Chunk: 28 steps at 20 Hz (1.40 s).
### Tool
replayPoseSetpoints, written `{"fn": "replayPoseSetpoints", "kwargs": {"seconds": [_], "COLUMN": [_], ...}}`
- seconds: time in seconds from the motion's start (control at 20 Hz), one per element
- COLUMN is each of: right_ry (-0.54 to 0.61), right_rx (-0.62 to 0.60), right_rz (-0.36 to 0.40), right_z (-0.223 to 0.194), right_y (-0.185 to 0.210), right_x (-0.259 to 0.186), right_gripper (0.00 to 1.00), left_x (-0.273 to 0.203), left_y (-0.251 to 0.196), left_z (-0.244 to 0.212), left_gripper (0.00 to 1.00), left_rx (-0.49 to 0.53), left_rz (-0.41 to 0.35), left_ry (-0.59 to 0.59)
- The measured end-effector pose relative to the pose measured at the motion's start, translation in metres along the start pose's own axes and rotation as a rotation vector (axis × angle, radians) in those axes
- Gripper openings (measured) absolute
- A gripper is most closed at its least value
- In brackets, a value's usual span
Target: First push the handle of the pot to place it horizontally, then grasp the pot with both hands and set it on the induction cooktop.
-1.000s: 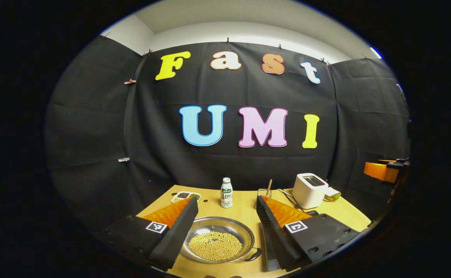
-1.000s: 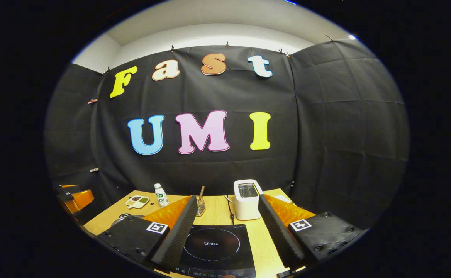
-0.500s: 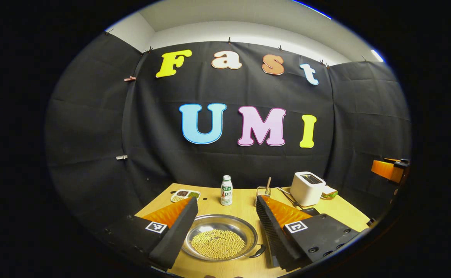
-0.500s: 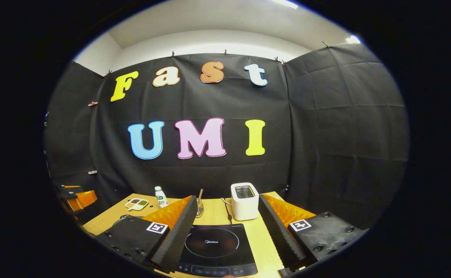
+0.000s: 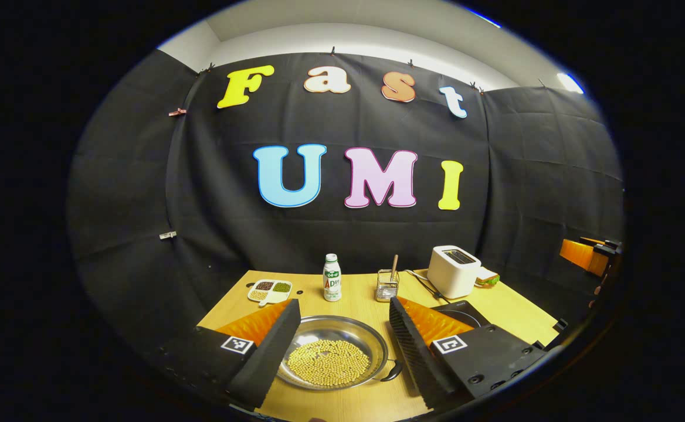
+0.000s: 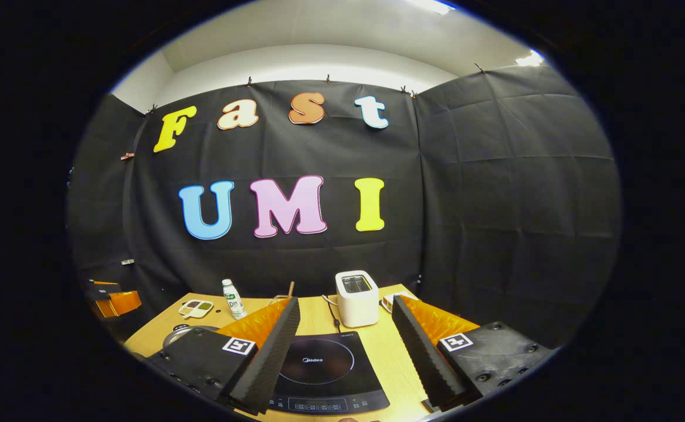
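A shallow steel pot (image 5: 338,325) holding yellow beans sits on the wooden table, low between my left gripper's fingers. Its dark loop handle (image 5: 392,371) points to the near right, close to the right finger (image 5: 414,346). My left gripper (image 5: 342,305) hovers open above the pot and holds nothing. The black induction cooktop (image 6: 325,372) lies flat under my right gripper (image 6: 345,302), which is open and holds nothing. A corner of the cooktop (image 5: 465,309) also shows right of the pot. The pot's edge (image 6: 177,334) peeks out at the left.
Along the back of the table stand a divided bean dish (image 5: 269,289), a small bottle (image 5: 332,278), a wire utensil holder (image 5: 387,285), a white toaster (image 5: 453,271) with its cord, and a sandwich (image 5: 487,279). The other gripper (image 5: 583,255) hangs far right.
Both cameras have tipped and drifted a little, so more of the table shows behind the pot and the cooktop. The pot and cooktop have not moved. Both grippers stay open.
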State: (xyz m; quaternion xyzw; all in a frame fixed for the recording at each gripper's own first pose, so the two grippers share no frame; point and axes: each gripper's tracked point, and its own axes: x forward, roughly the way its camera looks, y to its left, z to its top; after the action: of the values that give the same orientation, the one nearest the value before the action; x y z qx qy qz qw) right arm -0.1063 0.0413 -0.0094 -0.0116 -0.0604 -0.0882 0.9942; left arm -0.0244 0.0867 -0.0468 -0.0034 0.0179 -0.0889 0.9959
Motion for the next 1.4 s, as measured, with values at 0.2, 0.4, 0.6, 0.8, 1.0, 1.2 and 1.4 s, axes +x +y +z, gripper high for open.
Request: {"fn": "replayPoseSetpoints", "kwargs": {"seconds": [0.2,0.4,0.6,0.8,1.0,1.2,1.4], "right_ry": [0.043,0.095,0.093,0.115,0.134,0.145,0.150], "right_rx": [0.010,-0.005,-0.023,-0.015,-0.017,-0.036,-0.044], "right_rz": [-0.008,0.033,0.040,0.036,0.034,0.027,0.014], "right_z": [-0.018,-0.037,-0.036,-0.044,-0.049,-0.052,-0.049], "right_y": [0.007,0.024,0.027,0.027,0.026,0.022,0.017], "right_x": [-0.009,-0.014,-0.013,-0.014,-0.014,-0.011,-0.007], "right_gripper": [0.98,0.98,0.98,0.98,0.98,0.98,0.98], "left_x": [0.001,-0.002,-0.010,-0.015,-0.014,-0.013,-0.008], "left_y": [0.002,-0.006,-0.012,-0.018,-0.019,-0.031,-0.041], "left_z": [-0.025,-0.063,-0.098,-0.136,-0.172,-0.189,-0.213], "left_gripper": [0.88,0.65,0.36,0.20,0.05,0.06,0.05], "left_rx": [-0.008,0.027,0.069,0.068,0.045,-0.026,0.037], "left_rz": [-0.041,-0.117,-0.165,-0.211,-0.231,-0.297,-0.353], "left_ry": [0.093,0.200,0.291,0.385,0.486,0.543,0.592]}}
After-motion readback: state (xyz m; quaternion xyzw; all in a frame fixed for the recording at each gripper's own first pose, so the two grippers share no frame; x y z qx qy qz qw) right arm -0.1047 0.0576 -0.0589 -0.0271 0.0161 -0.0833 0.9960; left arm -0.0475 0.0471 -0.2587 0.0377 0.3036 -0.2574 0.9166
